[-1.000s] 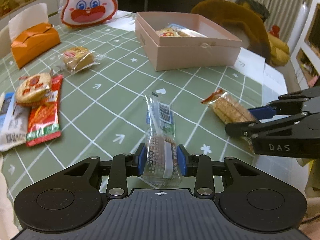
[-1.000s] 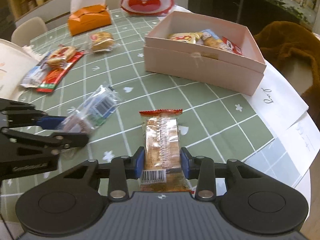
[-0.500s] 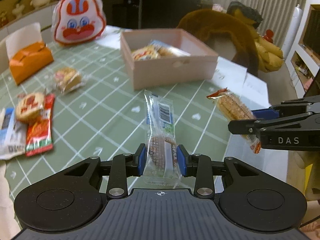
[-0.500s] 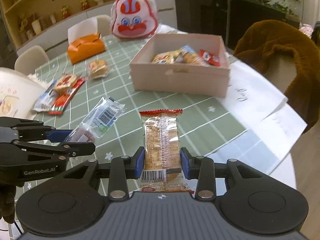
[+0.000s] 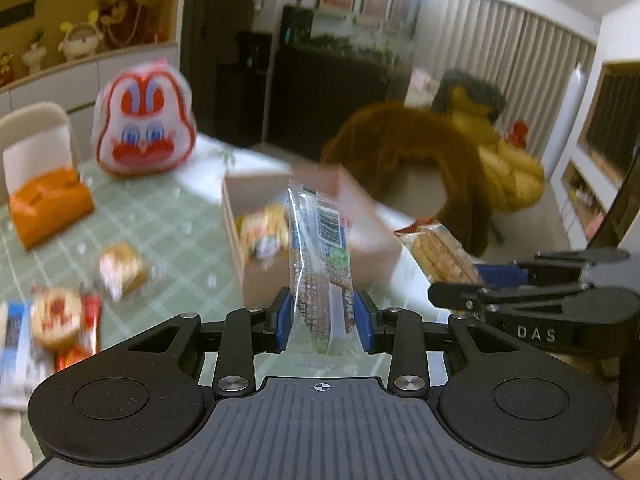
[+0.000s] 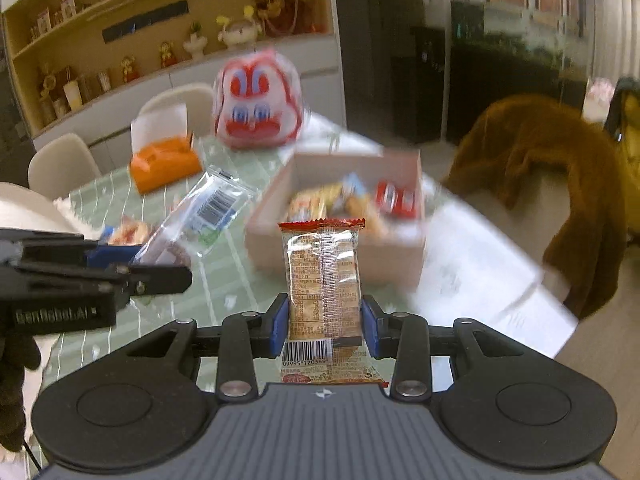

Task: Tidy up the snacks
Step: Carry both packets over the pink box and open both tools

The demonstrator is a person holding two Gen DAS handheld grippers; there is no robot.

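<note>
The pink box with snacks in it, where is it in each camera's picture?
Left wrist view: the pink box sits mid-frame, partly behind the clear snack packet in the left gripper.
Right wrist view: the pink box sits mid-frame, behind the cracker packet in the right gripper.
Shared landmark: the rabbit-face bag.

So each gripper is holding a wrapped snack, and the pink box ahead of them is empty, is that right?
Not quite. Each gripper does hold a wrapped snack, but the pink box is not empty: the right wrist view shows several snack packets already lying inside it.
</note>
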